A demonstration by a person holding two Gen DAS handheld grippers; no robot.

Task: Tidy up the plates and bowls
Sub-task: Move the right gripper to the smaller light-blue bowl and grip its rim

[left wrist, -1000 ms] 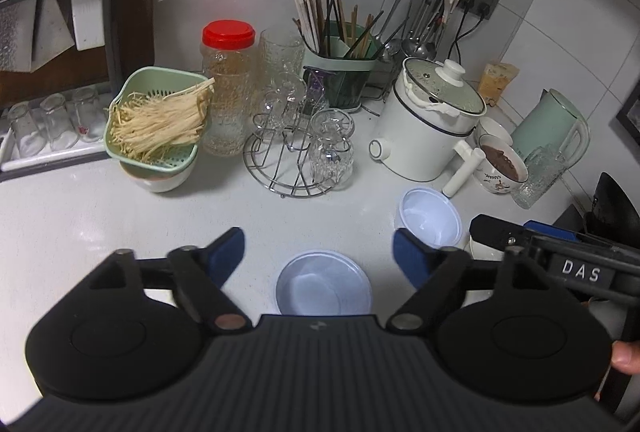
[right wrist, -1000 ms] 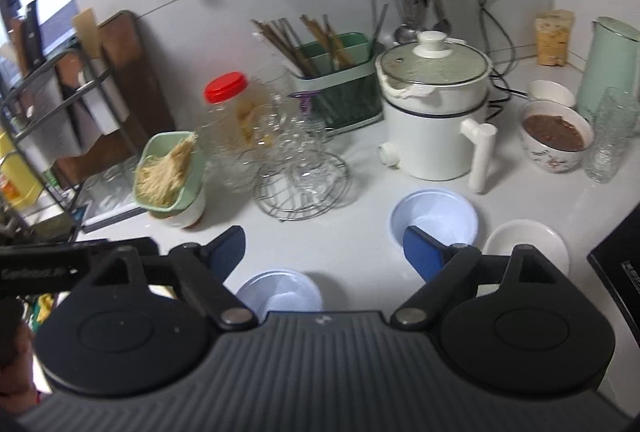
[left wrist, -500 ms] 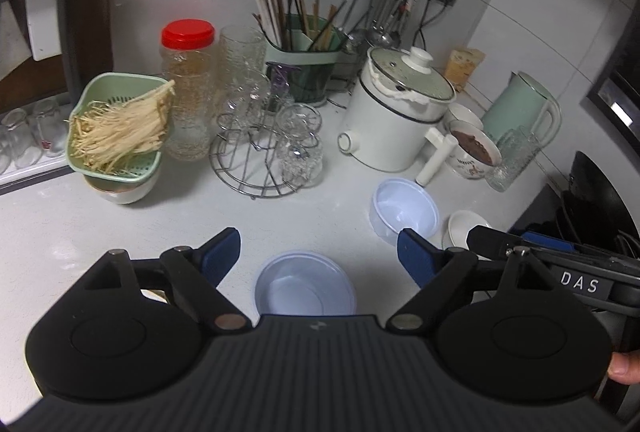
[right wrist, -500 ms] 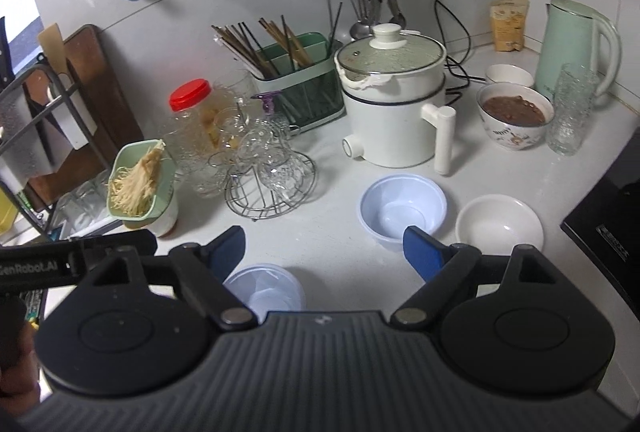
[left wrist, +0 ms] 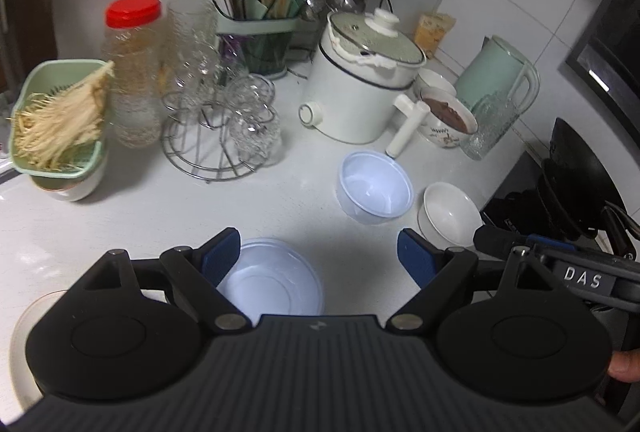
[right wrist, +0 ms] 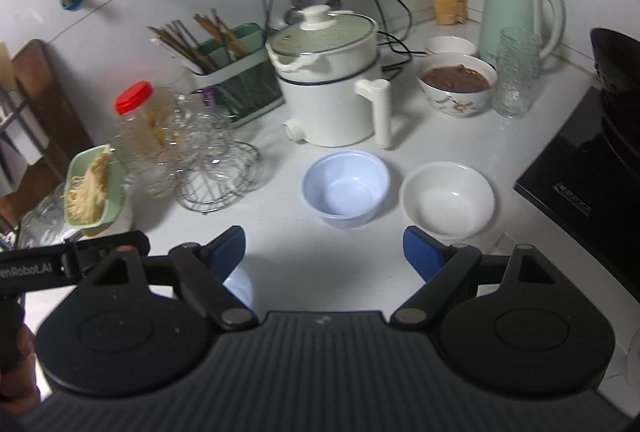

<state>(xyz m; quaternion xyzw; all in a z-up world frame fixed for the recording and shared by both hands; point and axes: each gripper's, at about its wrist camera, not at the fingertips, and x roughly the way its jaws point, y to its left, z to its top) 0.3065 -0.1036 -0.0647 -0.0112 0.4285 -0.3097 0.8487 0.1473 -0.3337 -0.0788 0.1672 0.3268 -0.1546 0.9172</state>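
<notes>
A: Status check. Our left gripper (left wrist: 319, 252) stands with its jaws spread wide and nothing between them. Our right gripper (right wrist: 324, 246) is likewise spread and empty.

B: Locations. The shallow pale-blue bowl (left wrist: 272, 282) sits on the white countertop (left wrist: 140, 208) directly under the left gripper, its left rim just beside the left blue pad (left wrist: 221, 252). The deeper pale-blue bowl (right wrist: 346, 188) stands ahead of the right gripper, with the white ceramic bowl (right wrist: 448, 198) just beside it on the right. Part of a plate rim (left wrist: 28, 316) shows at the lower left of the left wrist view.

A: Hazards. We judge the thin plastic rim likely to flex or skid if only one pad meets it, since the bowl sits off-centre toward the left pad.

B: Second hazard: the glasses on the wire rack (left wrist: 218, 136) and the white electric pot (right wrist: 332, 92) stand near the deeper bowl. A wide swing could clip the pot's handle.

A: Third: the two grippers work close together; crossing paths risks a collision.
</notes>
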